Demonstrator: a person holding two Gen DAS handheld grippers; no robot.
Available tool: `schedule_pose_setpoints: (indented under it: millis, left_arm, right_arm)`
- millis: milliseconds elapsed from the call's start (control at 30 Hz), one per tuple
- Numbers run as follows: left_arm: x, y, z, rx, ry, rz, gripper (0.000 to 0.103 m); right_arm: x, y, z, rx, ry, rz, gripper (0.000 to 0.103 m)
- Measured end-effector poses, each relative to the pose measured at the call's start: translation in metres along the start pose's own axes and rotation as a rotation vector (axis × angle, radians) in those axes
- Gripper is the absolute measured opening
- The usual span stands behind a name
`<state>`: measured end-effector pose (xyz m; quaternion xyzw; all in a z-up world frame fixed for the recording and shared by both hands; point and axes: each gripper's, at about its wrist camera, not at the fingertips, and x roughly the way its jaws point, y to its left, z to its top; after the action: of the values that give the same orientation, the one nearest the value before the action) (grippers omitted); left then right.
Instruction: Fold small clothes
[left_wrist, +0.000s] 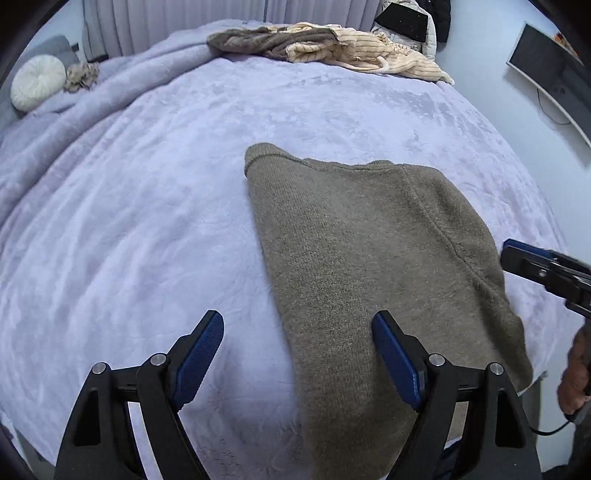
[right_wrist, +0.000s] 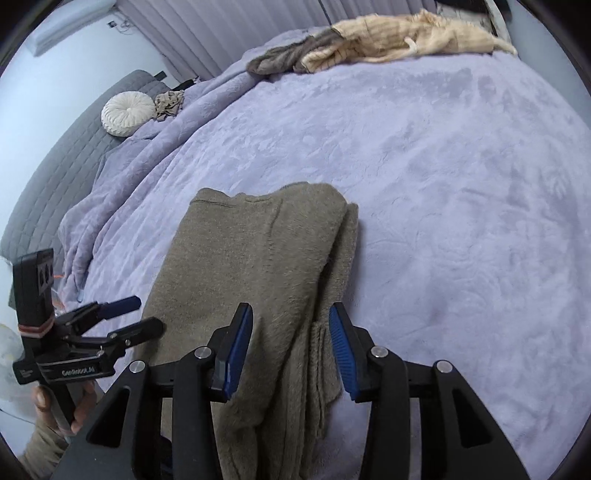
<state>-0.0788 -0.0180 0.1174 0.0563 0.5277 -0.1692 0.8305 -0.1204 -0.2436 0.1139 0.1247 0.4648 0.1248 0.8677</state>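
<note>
An olive-brown knit sweater lies folded lengthwise in a long strip on the lilac bed blanket, its near end hanging over the bed's front edge. My left gripper is open and empty above the sweater's left edge. In the right wrist view the sweater shows its sleeve folded along the right side. My right gripper is open and empty just above the sweater's near right part. The left gripper shows at the left of that view, and the right gripper at the right edge of the left wrist view.
A heap of clothes, cream striped and grey-brown, lies at the bed's far edge. A round white cushion and a small crumpled cloth sit at the far left. A monitor stands on the right.
</note>
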Motion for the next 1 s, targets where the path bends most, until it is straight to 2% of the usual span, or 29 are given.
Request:
schedule_pose_setpoints:
  millis: [133, 267, 400, 533, 633, 733, 800, 867, 933, 1000]
  left_arm:
    - [-0.003, -0.006, -0.005, 0.046, -0.024, 0.067, 0.084]
    - [0.005, -0.006, -0.008, 0.049, -0.007, 0.075, 0.084]
    - [0.009, -0.006, -0.013, 0.051, -0.003, 0.069, 0.084]
    - [0.016, -0.006, -0.016, 0.036, 0.016, 0.05, 0.084]
    - [0.016, -0.004, -0.016, 0.018, 0.026, 0.042, 0.085]
    - [0.001, -0.005, -0.01, 0.005, 0.016, 0.01, 0.085]
    - [-0.007, -0.012, -0.006, 0.018, 0.01, 0.021, 0.085]
    - [-0.012, -0.018, -0.002, 0.024, 0.011, 0.024, 0.085]
    - [-0.015, -0.023, 0.002, 0.023, 0.011, 0.033, 0.085]
    - [-0.012, -0.027, 0.002, 0.027, 0.03, 0.05, 0.085]
  right_arm:
    - [-0.016, 0.036, -0.018, -0.165, -0.02, 0.068, 0.047]
    - [-0.005, 0.051, -0.041, -0.252, 0.019, 0.097, 0.047]
    - [0.018, 0.033, -0.051, -0.223, 0.072, 0.051, 0.046]
    - [0.025, 0.013, -0.055, -0.171, 0.077, 0.073, 0.046]
    - [0.023, 0.014, -0.054, -0.171, 0.075, 0.077, 0.046]
    - [0.009, 0.025, -0.05, -0.199, 0.053, 0.045, 0.047]
    - [-0.001, 0.035, -0.044, -0.224, 0.028, 0.019, 0.053]
    - [-0.01, 0.045, -0.038, -0.255, 0.002, -0.044, 0.067]
    - [-0.013, 0.053, -0.031, -0.279, 0.002, -0.069, 0.068]
    - [-0.014, 0.059, -0.028, -0.291, 0.002, -0.04, 0.068]
